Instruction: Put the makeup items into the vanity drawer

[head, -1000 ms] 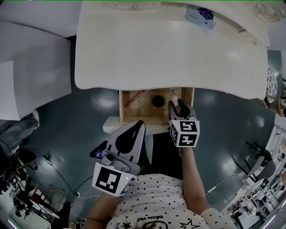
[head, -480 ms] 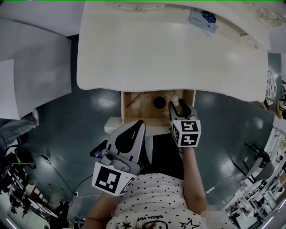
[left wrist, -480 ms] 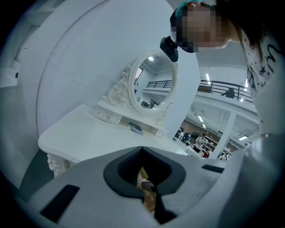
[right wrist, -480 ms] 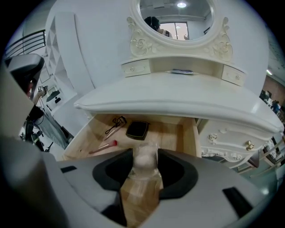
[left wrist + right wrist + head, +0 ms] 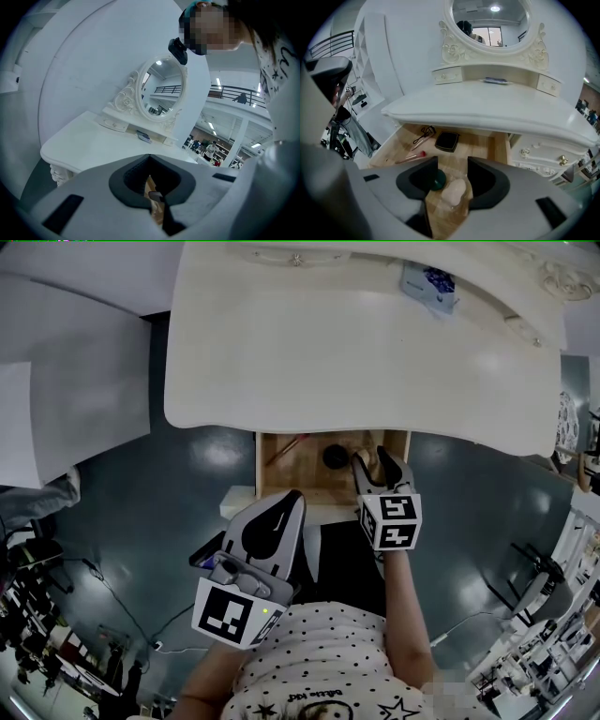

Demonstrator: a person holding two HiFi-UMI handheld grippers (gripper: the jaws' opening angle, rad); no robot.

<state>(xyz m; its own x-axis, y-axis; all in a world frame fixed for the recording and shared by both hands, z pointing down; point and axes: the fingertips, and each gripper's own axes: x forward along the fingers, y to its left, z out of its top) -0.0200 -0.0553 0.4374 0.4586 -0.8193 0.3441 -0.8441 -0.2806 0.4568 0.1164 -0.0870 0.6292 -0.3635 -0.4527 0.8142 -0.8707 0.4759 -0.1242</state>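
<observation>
White vanity worktop with oval mirror; wooden drawer pulled out beneath it. The right gripper hangs over the drawer. Its jaws are wide and have just been opening. A pale sponge lies free on the drawer floor between them, beside a dark green round pot. Farther in: black compact, red-tipped brush, eyelash curler. The left gripper is short of the drawer, jaws together, empty.
</observation>
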